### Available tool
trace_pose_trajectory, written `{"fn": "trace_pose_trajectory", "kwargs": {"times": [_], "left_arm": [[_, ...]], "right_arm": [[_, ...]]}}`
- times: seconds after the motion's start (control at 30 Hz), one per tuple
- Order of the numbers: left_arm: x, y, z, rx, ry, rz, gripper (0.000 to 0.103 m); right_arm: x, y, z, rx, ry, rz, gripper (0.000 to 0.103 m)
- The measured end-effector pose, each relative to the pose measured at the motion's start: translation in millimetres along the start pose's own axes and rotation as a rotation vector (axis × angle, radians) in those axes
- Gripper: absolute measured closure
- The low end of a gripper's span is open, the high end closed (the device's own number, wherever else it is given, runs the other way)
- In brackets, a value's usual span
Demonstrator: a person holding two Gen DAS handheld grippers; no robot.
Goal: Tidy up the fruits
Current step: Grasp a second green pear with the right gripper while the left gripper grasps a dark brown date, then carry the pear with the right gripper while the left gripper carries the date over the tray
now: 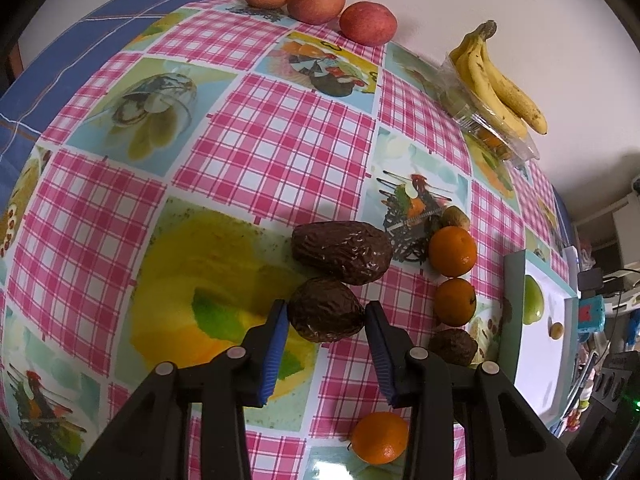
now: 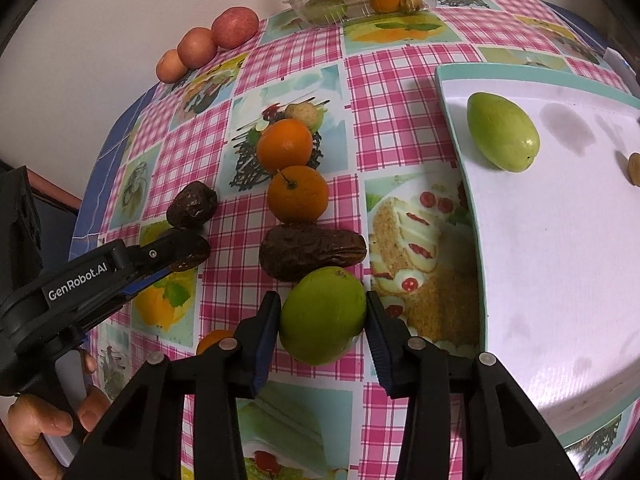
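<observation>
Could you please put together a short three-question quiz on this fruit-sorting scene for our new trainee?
1. True or false: the right gripper is closed on a green fruit.
2. What lies between the left gripper's pads: A an orange, B a dark wrinkled fruit, C an apple?
3. How many red apples line the far edge of the table?

Key: 1 true; 2 B; 3 three. Another green fruit already lies on the white tray.

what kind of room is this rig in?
Probably a home kitchen or dining table: a printed checked tablecloth covers it, with loose apples and bananas along a plain wall, and household clutter beyond the edge.
</observation>
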State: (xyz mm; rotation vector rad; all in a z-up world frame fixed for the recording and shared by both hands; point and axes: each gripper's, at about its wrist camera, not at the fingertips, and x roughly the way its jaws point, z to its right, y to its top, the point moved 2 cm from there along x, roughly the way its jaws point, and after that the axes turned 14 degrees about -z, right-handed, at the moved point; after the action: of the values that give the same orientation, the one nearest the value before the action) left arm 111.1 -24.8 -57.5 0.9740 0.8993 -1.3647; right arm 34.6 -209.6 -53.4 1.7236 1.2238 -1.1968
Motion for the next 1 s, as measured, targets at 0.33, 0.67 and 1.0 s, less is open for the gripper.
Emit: {"fn": "trace_pose_trajectory", "kwargs": {"times": [0.33, 0.67, 1.0], "left_arm": [[-34, -2, 11, 0.027, -0.039, 0.085, 0.062], [-57, -9, 24, 0.056, -0.059, 0.149, 0.062], [-50, -24, 63, 0.14, -0.063, 0.128, 0.062]], "right_arm": [[-19, 0, 1, 0.015, 0.034, 0.044, 0.059], [-58, 1, 23, 0.066, -0.005, 0.152, 0.059], [-89, -2, 100, 0.266, -0.156, 0.235, 0.059]]}}
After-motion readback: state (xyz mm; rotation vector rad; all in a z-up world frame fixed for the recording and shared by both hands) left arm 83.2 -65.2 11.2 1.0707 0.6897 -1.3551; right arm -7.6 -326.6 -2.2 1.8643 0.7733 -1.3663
